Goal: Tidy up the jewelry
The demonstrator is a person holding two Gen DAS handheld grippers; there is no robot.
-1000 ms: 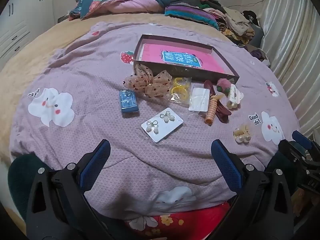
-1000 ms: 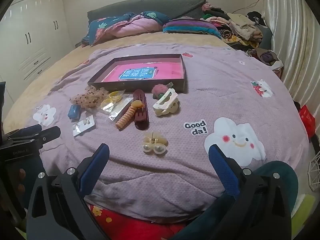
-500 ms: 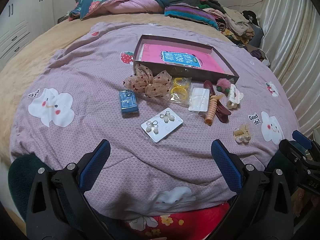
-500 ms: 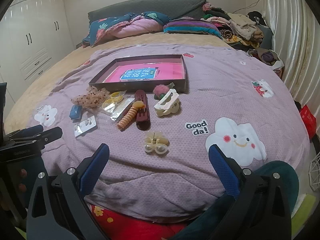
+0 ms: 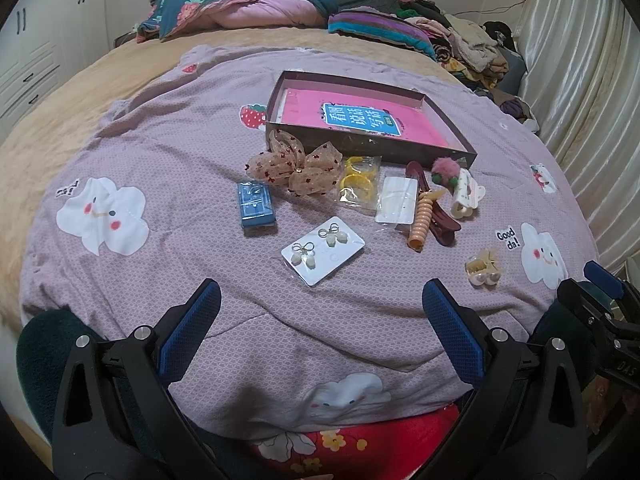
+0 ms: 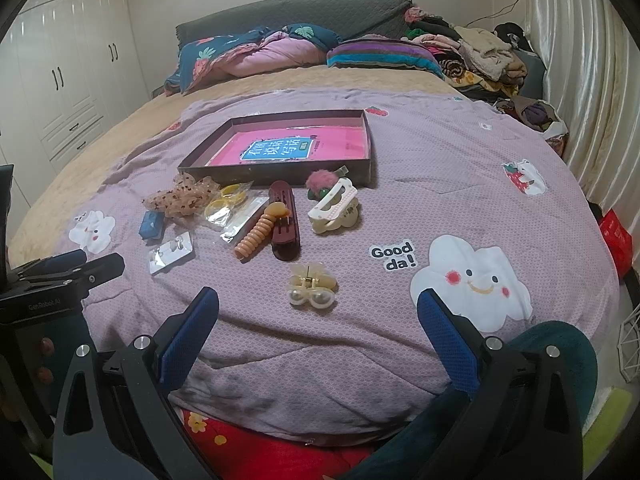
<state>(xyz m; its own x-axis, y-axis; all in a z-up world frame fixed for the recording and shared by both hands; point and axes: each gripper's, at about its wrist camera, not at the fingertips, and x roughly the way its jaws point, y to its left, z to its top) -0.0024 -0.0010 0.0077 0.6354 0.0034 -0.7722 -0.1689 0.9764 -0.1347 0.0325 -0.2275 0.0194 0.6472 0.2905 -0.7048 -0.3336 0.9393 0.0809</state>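
Observation:
A dark box lid point(image 5: 448, 118) point(image 6: 370, 148) with a pink book inside lies on the purple blanket. In front of it lie a dotted bow point(image 5: 296, 164), a blue packet point(image 5: 256, 204), a white earring card point(image 5: 322, 250) point(image 6: 171, 255), a bag of yellow rings point(image 5: 358, 182), an orange spiral clip point(image 6: 258, 232), a maroon clip point(image 6: 285, 226), a white claw clip point(image 6: 334, 206) and a pearl claw clip point(image 5: 483, 268) point(image 6: 311, 286). My left gripper point(image 5: 320, 330) is open and empty, short of the earring card. My right gripper point(image 6: 318, 330) is open and empty, just short of the pearl clip.
Pillows and folded bedding point(image 6: 256, 56) lie at the head of the bed. A heap of clothes point(image 6: 480, 56) sits at the back right by the curtain point(image 6: 580, 80). White wardrobes point(image 6: 68, 92) stand on the left.
Both grippers have stayed open. The right gripper has edged slightly forward toward the pearl clip. The items on the blanket have not moved.

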